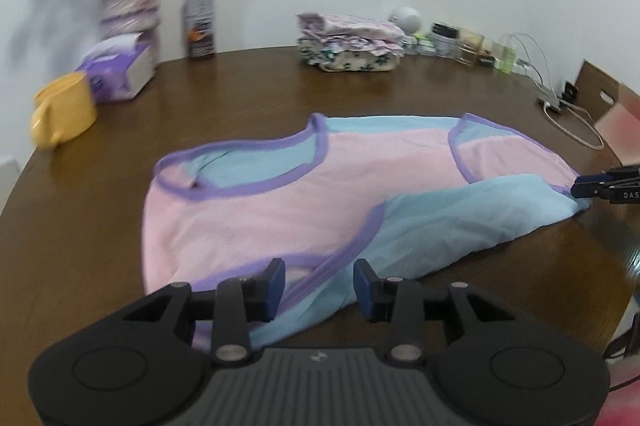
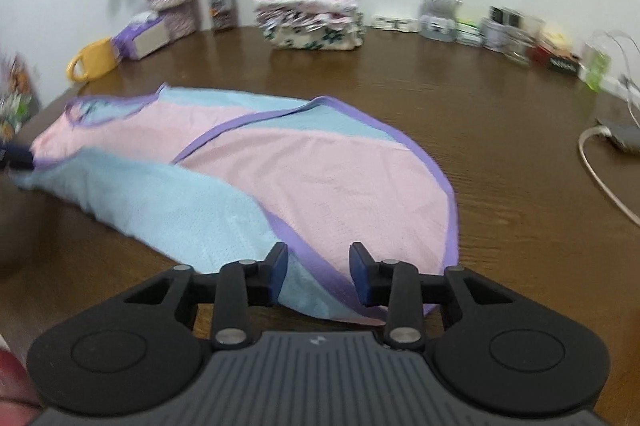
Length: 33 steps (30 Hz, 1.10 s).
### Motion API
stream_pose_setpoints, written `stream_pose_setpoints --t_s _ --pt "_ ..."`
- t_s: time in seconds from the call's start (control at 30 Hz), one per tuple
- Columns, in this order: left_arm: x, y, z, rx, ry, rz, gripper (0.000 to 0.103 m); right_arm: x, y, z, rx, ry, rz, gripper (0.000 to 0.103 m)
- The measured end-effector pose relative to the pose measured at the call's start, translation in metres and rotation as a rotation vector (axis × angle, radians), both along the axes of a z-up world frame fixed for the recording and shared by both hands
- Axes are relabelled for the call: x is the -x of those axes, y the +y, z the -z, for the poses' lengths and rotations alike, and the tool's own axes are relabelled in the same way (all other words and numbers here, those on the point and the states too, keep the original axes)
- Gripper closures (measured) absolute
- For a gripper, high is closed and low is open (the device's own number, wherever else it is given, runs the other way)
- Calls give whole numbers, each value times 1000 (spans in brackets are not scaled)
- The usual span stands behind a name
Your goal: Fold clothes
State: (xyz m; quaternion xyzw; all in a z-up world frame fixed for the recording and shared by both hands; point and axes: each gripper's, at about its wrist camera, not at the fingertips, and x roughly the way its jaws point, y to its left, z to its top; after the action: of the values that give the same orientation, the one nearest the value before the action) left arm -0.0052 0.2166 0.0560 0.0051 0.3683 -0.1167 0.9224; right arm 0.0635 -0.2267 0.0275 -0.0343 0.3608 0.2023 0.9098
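Two released hand-held grippers, left [image 1: 320, 290] and right [image 2: 319, 274], flank the vest [image 1: 280, 194].

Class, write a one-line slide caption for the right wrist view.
Open right gripper over the part-folded pink and blue vest on a brown table.

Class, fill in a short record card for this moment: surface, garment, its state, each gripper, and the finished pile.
surface: brown wooden table
garment: pink and blue vest with purple trim
state: lying on the table, partly folded, blue flap laid over the pink
left gripper: open, fabric between the jaws, not clamped
right gripper: open, over the vest's near edge
finished pile: folded clothes by the wall
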Motion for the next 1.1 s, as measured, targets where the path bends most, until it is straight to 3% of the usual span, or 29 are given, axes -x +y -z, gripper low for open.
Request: stream_pose_setpoints --t_s 0.1,0.2,0.23,0.27,0.3,0.4,0.6,0.7,0.77,0.83,0.97,1.1 --pt "8 7 2 16 1 -5 67 -2 -2 4 6 9 14 85" --pt "8 11 7 -16 2 -15 71 -3 2 8 30 6 8 96" --pt "5 11 9 -32 3 -16 78 -3 3 8 35 0 6 100" --pt "3 12 10 -45 5 -5 99 -3 5 7 44 -11 9 100" --pt "0 11 12 -60 8 12 102 -3 6 5 52 -23 12 100" --pt "-5 10 11 -112 -3 37 103 -4 9 3 90 -55 25 101" --pt "-26 20 -1 -139 -44 9 102 -6 12 6 156 -94 68 101" --pt "-33 22 -1 -106 -34 -10 90 -7 11 6 138 -97 93 101" --pt "-27 27 -4 -55 -38 -14 66 -7 10 6 126 -100 110 100" --pt "-13 35 -11 -23 -72 -26 58 -1 8 4 96 -94 113 99" --pt "17 50 -17 -42 -118 -77 52 13 15 -1 57 -87 88 98" --pt "26 53 -6 -129 -107 -70 50 15 26 2 41 -81 72 98"
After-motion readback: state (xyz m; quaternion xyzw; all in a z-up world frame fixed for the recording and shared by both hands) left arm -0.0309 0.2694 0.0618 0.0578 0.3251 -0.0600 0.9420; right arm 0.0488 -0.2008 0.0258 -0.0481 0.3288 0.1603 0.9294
